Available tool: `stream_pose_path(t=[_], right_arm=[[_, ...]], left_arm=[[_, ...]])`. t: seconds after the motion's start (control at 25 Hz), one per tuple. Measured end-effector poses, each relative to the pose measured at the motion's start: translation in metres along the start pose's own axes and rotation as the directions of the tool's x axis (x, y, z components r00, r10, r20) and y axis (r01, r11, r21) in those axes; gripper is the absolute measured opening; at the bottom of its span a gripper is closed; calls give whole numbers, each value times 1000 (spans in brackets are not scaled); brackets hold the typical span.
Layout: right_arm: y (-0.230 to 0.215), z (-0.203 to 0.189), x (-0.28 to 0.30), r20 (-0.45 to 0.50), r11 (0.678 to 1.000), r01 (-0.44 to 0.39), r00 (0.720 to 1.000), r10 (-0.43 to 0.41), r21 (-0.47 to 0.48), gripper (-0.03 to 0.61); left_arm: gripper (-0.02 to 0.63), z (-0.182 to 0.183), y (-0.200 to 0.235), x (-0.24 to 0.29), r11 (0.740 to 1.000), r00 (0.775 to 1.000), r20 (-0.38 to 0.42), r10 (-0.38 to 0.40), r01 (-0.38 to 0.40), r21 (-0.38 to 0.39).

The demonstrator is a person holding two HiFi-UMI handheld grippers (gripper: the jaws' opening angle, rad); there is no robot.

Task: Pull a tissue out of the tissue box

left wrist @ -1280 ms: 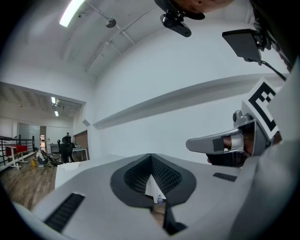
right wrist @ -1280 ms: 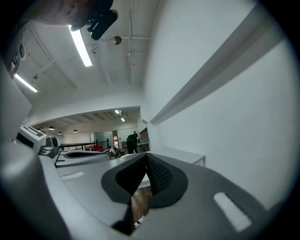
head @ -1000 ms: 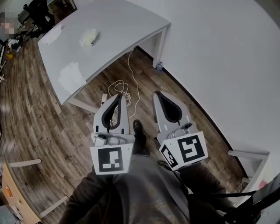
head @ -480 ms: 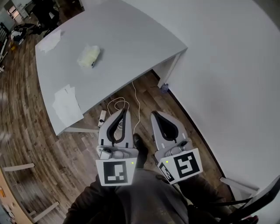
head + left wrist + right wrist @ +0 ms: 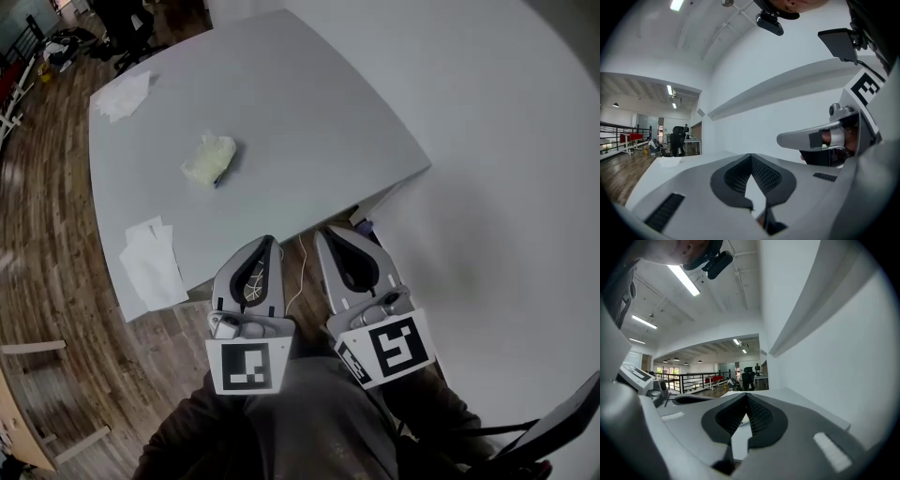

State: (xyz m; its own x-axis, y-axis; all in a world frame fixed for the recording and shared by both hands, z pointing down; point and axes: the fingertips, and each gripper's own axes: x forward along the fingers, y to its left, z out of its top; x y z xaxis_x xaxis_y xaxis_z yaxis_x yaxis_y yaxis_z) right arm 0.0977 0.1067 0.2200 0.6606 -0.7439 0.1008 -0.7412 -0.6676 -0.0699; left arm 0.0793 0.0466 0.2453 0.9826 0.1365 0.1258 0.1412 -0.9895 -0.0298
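Head view: left gripper (image 5: 266,242), right gripper (image 5: 323,232) pressed together, empty; 2 loose tissues (image 5: 152,264) near tissue box (image 5: 208,160).

The tissue box (image 5: 208,161), a pale yellowish, soft, crumpled-looking pack with a small dark spot at its near end, lies flat on the grey counter (image 5: 309,122), left of the middle.

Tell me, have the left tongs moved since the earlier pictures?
Yes. The left tongs have advanced to the near edge of the table; before, floor separated them.
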Motion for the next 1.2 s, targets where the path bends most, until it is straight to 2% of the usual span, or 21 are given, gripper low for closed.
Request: stream_pose_path(t=[0.24, 0.4, 0.52, 0.6, 0.68, 0.92, 1.0, 1.2], right_arm=[[-12, 25, 50, 22, 995, -95, 995, 96, -34, 2], [-24, 20, 96, 12, 984, -174, 985, 174, -34, 3], [-32, 5, 136, -24, 965, -262, 965, 262, -29, 2], [-35, -8, 165, -60, 939, -344, 938, 342, -24, 2], [-36, -19, 193, -92, 903, -430, 899, 428, -7, 2], [-31, -38, 258, -157, 769, -637, 756, 636, 47, 2], [-26, -39, 272, -163, 734, -679, 721, 673, 28, 2], [-9, -50, 299, -189, 677, -735, 660, 727, 37, 3]], left_arm=[[-2, 6, 28, 29, 997, 997, -8, 78, -78, -19], [-2, -2, 54, 58, 989, 988, -29, 150, -150, -11], [-2, -13, 77, 85, 974, 973, -54, 223, -224, -25], [-2, -21, 92, 105, 958, 957, -79, 279, -283, -43], [-2, -27, 108, 125, 940, 938, -105, 330, -337, -52], [-2, -28, 157, 164, 864, 860, -154, 487, -500, -60], [-2, -26, 172, 170, 846, 841, -155, 518, -531, -54], [-2, -42, 201, 168, 795, 792, -186, 581, -602, -77]])
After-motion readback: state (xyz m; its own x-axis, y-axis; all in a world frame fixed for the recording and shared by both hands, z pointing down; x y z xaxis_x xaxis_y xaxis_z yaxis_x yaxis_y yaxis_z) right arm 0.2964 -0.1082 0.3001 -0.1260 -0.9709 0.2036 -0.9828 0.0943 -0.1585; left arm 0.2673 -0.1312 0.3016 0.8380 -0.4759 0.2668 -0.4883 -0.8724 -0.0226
